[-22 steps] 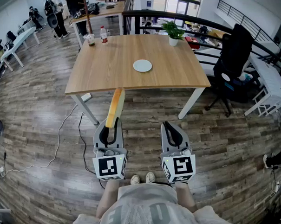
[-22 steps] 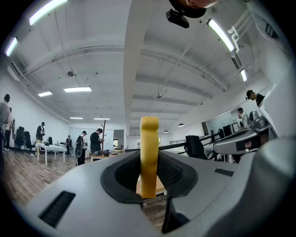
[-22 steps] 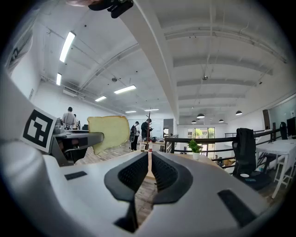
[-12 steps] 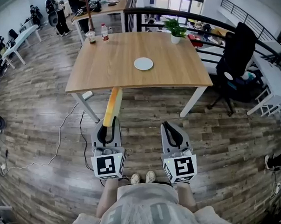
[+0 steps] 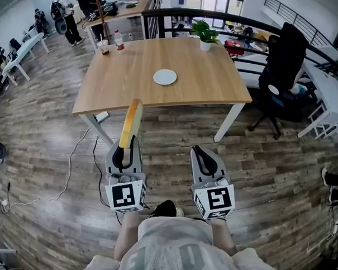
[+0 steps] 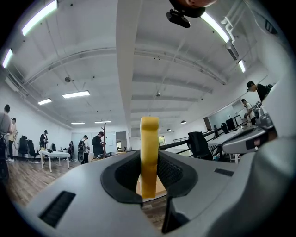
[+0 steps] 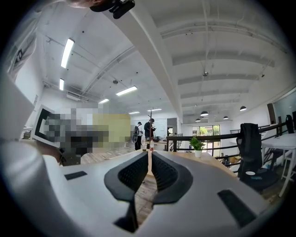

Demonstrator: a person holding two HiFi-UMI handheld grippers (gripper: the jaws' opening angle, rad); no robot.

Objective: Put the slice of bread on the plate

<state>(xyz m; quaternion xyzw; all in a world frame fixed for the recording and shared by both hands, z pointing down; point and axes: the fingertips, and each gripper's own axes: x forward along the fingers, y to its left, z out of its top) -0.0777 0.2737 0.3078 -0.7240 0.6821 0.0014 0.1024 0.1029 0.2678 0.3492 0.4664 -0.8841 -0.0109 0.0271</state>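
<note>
We log the wooden counter [image 5: 204, 85] a touch further left in the head view than a second ago, and its near edge now meets the far tip of the bread. The person's stance has shifted too: a dark shape [image 5: 166, 207] shows between the two marker cubes where pale shoe tips showed before.

The left tongs [image 5: 127, 148] sit slightly further left than before and still point toward the counter. Their jaws stand a narrow gap apart, pressed on both faces of the slice of bread [image 5: 130, 123]. The right tongs [image 5: 203, 154] hover level beside them over the wood floor, jaws brought together with nothing between them.

The slice of bread stands on edge in the left tongs, its grip unchanged, jutting forward past the jaw tips. The white plate [image 5: 165, 76] lies bare at mid-counter, well apart from the bread.
</note>
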